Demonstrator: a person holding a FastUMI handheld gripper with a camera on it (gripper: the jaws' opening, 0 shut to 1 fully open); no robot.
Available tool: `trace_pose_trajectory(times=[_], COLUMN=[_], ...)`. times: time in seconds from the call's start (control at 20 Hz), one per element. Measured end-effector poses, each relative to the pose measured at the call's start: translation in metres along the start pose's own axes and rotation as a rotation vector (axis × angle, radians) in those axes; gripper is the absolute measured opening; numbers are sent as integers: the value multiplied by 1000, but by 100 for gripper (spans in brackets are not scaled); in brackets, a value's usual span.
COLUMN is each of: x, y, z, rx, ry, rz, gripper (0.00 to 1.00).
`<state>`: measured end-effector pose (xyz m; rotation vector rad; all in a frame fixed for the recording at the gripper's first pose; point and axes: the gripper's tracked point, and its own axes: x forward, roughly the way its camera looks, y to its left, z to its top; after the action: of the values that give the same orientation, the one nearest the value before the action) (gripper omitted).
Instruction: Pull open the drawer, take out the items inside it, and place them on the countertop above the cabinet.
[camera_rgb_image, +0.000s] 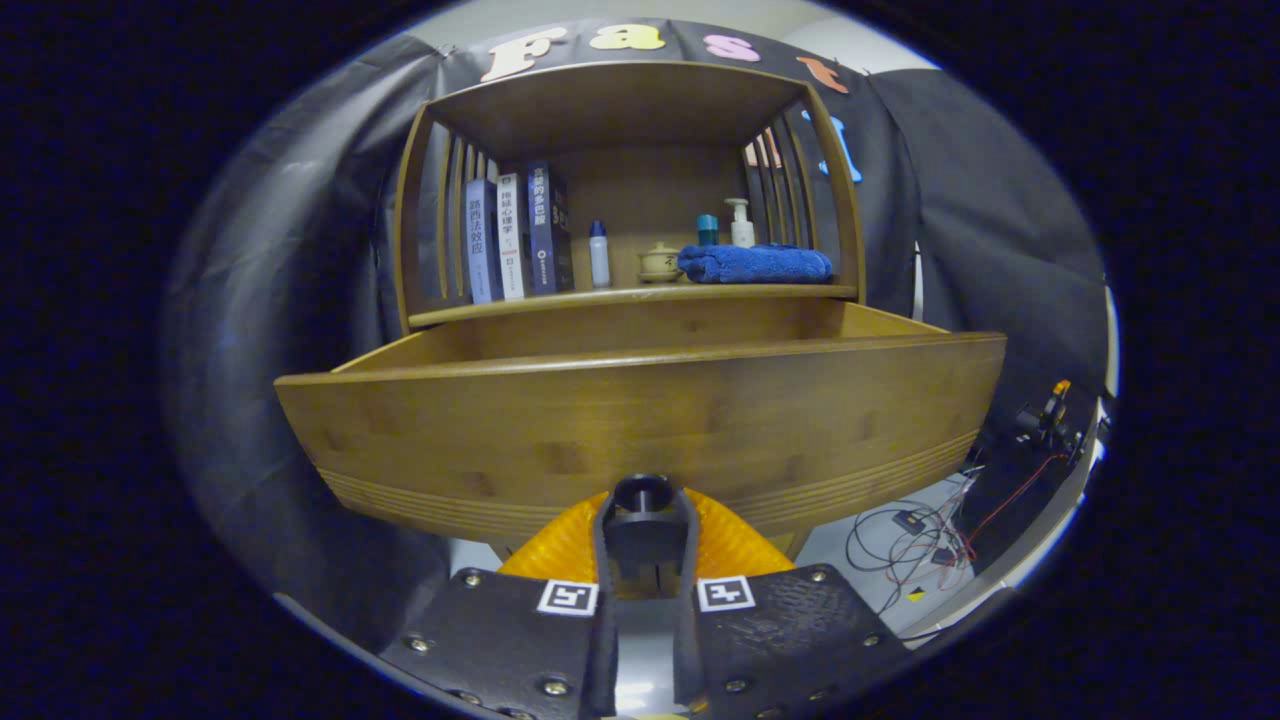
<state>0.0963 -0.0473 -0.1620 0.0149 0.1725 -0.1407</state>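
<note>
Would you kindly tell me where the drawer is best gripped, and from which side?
Grip the round knob low on the middle of the drawer front, coming straight from the front. It is the one part standing out from that flat panel, and the gripper has its fingers closed on either side of it.

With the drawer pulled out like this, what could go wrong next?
The fingers are closed around the dark round knob of the wooden drawer, so further pulling might overextend it. The drawer's contents are hidden behind its front. The folded blue towel crowds the countertop, limiting placement room.
</note>
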Motion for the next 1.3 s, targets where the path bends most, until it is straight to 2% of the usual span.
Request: trace_pose_trajectory(times=[0.25, 0.35, 0.45, 0.65, 1.0, 1.1, 1.2, 1.3], x=[-1, -3, -9, -30, -46, -49, -47, -42], y=[-2, 0, -2, 0, 16, 17, 11, 19], z=[0, -3, -7, -14, 53, 75, 91, 111], rx=[-65, -15, 15, 25, -53, -48, -20, -21], ry=[-18, 13, 40, 74, 33, 40, 83, 95], rz=[31, 31, 8, 39, 73, 70, 13, 27], gripper=[22, 22, 40, 97, 98, 98, 98, 98])
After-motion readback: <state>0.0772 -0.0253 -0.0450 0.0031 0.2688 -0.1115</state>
